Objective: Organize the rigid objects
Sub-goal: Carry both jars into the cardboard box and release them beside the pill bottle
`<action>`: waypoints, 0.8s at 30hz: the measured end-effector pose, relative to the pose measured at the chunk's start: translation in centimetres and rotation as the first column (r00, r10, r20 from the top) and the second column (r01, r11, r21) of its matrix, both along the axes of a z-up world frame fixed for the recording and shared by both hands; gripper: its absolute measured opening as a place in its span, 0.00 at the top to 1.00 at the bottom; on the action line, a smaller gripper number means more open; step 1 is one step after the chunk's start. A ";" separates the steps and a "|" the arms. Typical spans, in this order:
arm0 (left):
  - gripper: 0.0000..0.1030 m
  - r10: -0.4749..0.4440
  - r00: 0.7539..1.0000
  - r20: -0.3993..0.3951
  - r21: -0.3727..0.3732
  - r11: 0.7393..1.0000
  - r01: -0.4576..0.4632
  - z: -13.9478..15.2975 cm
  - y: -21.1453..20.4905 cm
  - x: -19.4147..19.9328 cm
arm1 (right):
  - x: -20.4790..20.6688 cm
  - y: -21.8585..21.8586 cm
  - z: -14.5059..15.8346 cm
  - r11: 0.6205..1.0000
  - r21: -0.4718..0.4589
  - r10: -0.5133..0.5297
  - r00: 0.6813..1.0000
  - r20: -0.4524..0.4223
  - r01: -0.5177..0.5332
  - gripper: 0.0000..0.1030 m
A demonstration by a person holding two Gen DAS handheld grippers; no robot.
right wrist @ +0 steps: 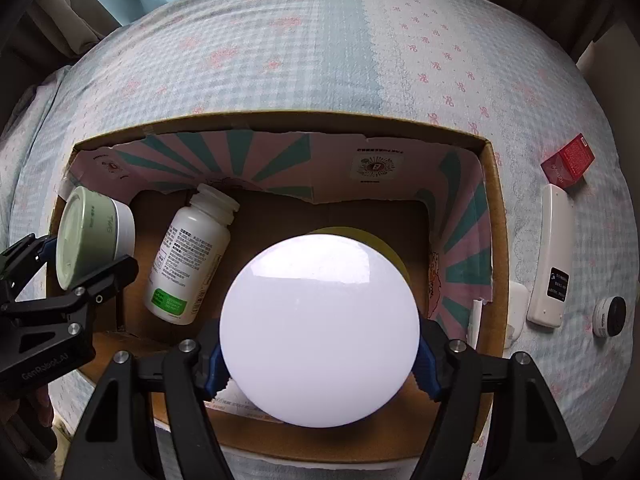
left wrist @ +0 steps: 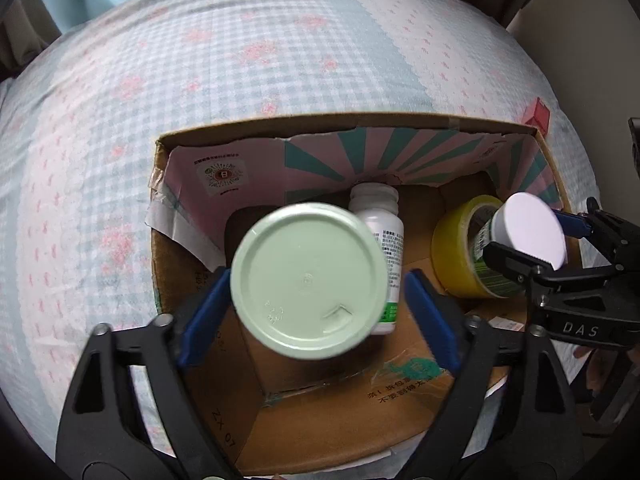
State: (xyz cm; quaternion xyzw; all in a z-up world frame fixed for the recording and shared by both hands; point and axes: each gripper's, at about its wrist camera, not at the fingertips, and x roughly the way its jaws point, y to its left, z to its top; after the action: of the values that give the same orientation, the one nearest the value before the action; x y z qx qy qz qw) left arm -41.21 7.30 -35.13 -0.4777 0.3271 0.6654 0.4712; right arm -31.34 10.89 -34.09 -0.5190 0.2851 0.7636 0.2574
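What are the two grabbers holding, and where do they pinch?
The left gripper pinches the green-lidded jar by its sides. The right gripper pinches the white-lidded jar by its sides, over the cardboard box.

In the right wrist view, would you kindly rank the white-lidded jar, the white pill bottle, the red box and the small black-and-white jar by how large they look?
1. White-lidded jar, though it is inflated by sitting right at the lens.
2. White pill bottle.
3. Red box.
4. Small black-and-white jar, only slightly smaller in the view than the red box.
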 end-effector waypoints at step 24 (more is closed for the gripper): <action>0.00 0.047 0.999 -0.022 0.002 0.999 -0.047 3.9 -2.3 1.7 | 1.6 -0.5 3.1 0.996 0.020 0.087 0.996 -0.009 -0.087 0.00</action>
State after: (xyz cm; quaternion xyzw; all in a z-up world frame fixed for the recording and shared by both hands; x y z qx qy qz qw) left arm -39.46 5.00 -31.27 -0.4773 0.3204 0.6819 0.4522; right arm -29.70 10.35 -30.95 -0.5247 0.2560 0.7793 0.2278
